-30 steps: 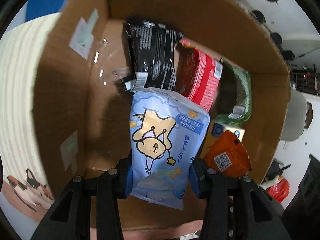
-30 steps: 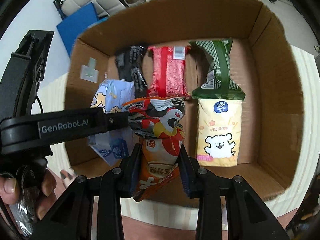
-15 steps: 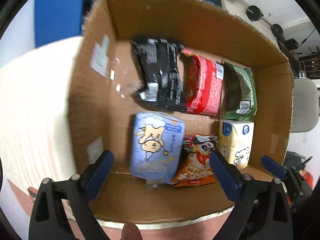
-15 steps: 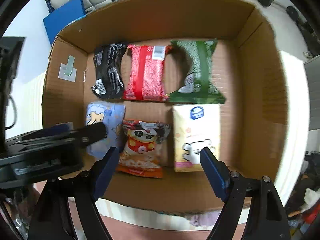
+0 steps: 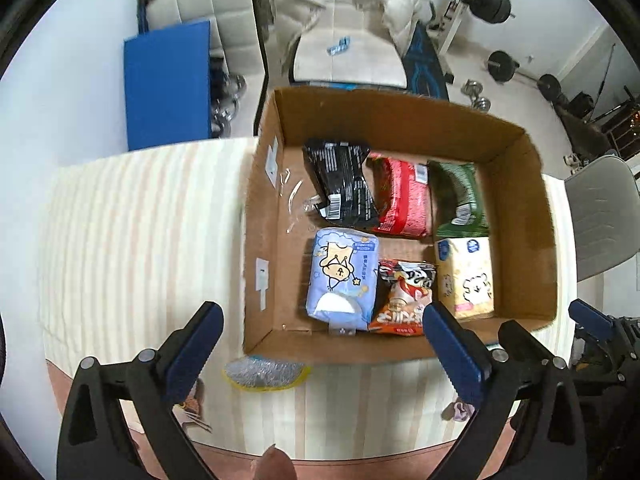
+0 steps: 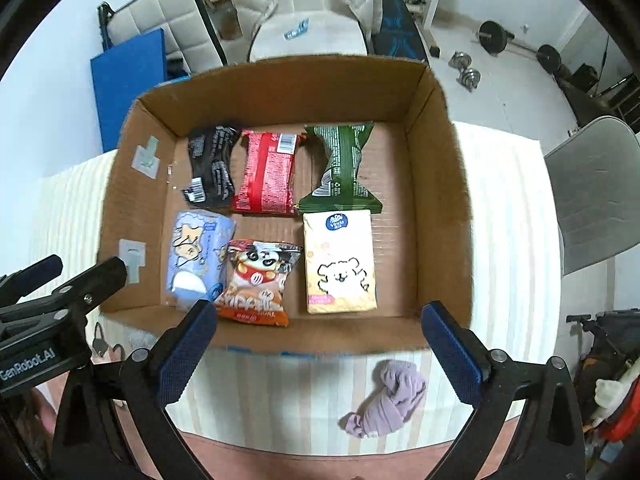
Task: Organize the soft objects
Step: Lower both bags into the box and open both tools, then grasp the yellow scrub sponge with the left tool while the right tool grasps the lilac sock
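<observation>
Hovering wide open, the left gripper (image 5: 320, 336) sits above the near edge of the box (image 5: 516, 200), jaws spread and holding nothing, and the right gripper (image 6: 318, 332) is the same: fingers well apart, empty, poised over the box's front wall. Inside, six packs lie in two neat rows. At the back, black pack (image 6: 212, 170), red pack (image 6: 268, 174) and green pack (image 6: 344, 168) lie side by side; in front, the blue tissues (image 6: 198, 258), the panda snack (image 6: 258, 280) touching them, and the yellow tissues (image 6: 340, 260) just beside. Outside the box there's work left, I'd say: a purple cloth (image 6: 390, 398) lies crumpled on the striped cover (image 6: 508, 216) right under the right gripper, and a silvery pouch (image 5: 264, 372) with a yellow rim sits against the box's front near the left one. To do the next pick well, each gripper should take the piece nearest it. For the cloth, come straight down over the thickest bunch, close on the bulk, not a loose tail, so it lifts in one piece. The free strip at the right side of the box looks like the natural spot for it. Keep the two grippers from crossing: they're close together here.
</observation>
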Demonstrator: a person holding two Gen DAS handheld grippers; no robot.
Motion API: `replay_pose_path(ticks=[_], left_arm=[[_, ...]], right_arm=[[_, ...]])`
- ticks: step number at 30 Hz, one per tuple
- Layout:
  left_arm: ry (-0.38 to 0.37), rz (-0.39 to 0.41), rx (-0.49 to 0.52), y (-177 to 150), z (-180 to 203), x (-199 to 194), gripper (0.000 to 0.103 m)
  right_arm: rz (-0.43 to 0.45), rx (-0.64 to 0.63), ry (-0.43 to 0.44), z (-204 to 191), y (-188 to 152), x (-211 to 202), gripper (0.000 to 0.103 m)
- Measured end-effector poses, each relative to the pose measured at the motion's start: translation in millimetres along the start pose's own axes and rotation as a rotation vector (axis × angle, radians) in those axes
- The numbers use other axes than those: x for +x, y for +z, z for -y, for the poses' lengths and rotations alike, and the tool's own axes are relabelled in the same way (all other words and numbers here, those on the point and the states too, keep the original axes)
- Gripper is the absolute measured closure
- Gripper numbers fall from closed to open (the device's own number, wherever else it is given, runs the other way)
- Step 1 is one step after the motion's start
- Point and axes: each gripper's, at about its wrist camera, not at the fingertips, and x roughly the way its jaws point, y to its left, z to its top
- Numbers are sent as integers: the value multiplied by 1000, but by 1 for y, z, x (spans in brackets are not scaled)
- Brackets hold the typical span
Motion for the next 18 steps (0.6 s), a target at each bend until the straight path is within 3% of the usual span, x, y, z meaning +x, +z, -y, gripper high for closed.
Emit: replay_pose_path(ticks=[10, 18], left_arm=[[-1, 128, 34, -30, 13, -61, 1], [-18, 213, 41, -41, 21, -101, 1]], right_arm=[[121, -6, -13, 11, -39, -64, 0], [187, 3, 26, 16, -59, -109, 0]])
